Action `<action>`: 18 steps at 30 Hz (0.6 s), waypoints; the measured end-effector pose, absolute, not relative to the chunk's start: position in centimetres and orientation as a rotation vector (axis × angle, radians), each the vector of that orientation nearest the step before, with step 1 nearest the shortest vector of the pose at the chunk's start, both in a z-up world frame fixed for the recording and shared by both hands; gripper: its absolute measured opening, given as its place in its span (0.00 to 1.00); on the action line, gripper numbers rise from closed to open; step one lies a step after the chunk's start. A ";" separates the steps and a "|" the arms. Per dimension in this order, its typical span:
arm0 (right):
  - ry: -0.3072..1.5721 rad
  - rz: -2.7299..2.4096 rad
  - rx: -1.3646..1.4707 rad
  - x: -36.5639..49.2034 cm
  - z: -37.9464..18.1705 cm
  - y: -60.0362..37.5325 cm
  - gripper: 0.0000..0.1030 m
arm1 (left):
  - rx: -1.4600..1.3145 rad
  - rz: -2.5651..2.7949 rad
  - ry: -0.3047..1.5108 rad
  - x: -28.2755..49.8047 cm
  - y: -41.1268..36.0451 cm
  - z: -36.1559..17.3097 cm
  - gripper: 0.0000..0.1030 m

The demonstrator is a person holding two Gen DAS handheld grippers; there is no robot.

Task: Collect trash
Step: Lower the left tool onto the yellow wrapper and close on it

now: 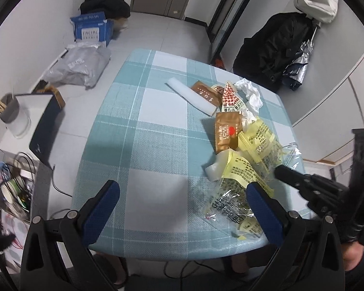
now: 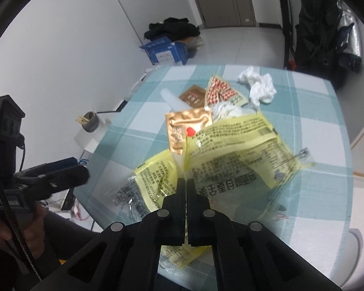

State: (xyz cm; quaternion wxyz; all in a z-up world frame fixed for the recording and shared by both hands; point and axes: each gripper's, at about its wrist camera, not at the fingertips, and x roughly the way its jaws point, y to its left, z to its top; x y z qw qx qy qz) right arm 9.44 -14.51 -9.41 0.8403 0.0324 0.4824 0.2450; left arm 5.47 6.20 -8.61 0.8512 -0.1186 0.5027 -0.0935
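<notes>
A heap of trash lies on the right half of the checked tablecloth: yellow plastic wrappers, a gold sachet, a brown sachet, a red-patterned wrapper, crumpled white tissue and a white tube. My left gripper is open above the near table edge, its right finger over the yellow wrappers. My right gripper is shut on the yellow wrappers and reaches in from the right in the left wrist view. The gold sachet and tissue lie beyond.
A blue cardboard box and a grey plastic bag lie on the floor at the far left. A side shelf holds a grey cup of sticks and a dark notebook. Black coats hang at the far right.
</notes>
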 end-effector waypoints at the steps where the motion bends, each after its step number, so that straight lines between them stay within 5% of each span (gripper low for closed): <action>1: 1.011 0.524 0.080 9.3 -9.2 -14.7 0.02 | -0.254 -0.202 1.062 5.5 6.1 -8.6 0.99; 4: 0.977 0.528 0.087 9.0 -8.3 -15.4 0.04 | -0.293 -0.229 1.091 5.7 5.9 -8.7 0.99; 6: 0.971 0.525 0.064 9.0 -7.5 -15.8 0.14 | -0.330 -0.255 1.107 5.8 5.6 -8.8 0.99; 8: 0.968 0.532 0.045 9.4 -6.6 -16.5 0.55 | -0.350 -0.286 1.131 6.0 5.1 -9.1 0.99; 9: 0.956 0.524 0.027 9.8 -5.9 -16.9 0.60 | -0.354 -0.305 1.144 6.1 4.8 -9.2 0.99; 18: 0.961 0.456 0.076 15.9 -5.2 -21.9 0.67 | -0.282 -0.354 1.177 7.1 3.2 -10.4 0.99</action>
